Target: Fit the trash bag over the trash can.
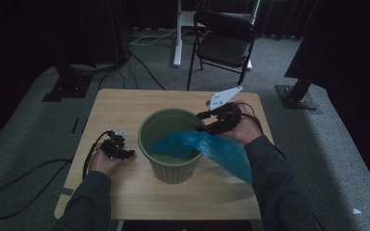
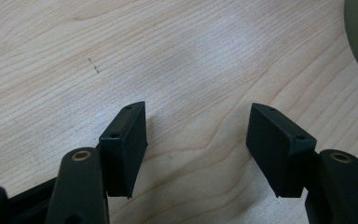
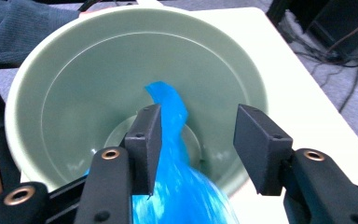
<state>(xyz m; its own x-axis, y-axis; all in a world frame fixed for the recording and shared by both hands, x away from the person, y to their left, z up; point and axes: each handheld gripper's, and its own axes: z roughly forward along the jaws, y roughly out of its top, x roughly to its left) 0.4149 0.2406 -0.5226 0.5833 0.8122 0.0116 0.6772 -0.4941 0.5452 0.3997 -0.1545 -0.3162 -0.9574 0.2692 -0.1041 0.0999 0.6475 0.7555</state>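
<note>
A pale green bucket (image 1: pixel 169 166) stands in the middle of the wooden table (image 1: pixel 120 103). A blue plastic bag (image 1: pixel 221 149) drapes over its right rim, one end inside, the rest trailing down on the table side. My right gripper (image 1: pixel 203 121) hovers at the bucket's right rim, jaws open. In the right gripper view the blue bag (image 3: pixel 177 186) runs between the spread jaws of my right gripper (image 3: pixel 198 140) into the bucket (image 3: pixel 74 84), loose, with no pad pressing it. My left gripper (image 1: pixel 129 154) rests left of the bucket, open and empty; its jaws (image 2: pixel 198 140) stand wide over bare wood.
A black folding chair (image 1: pixel 224 43) and a white stand leg (image 1: pixel 177 33) are beyond the table's far edge. Cables (image 1: pixel 139 62) lie on the grey carpet. Dark stand bases sit at left (image 1: pixel 67 86) and right (image 1: pixel 298 94).
</note>
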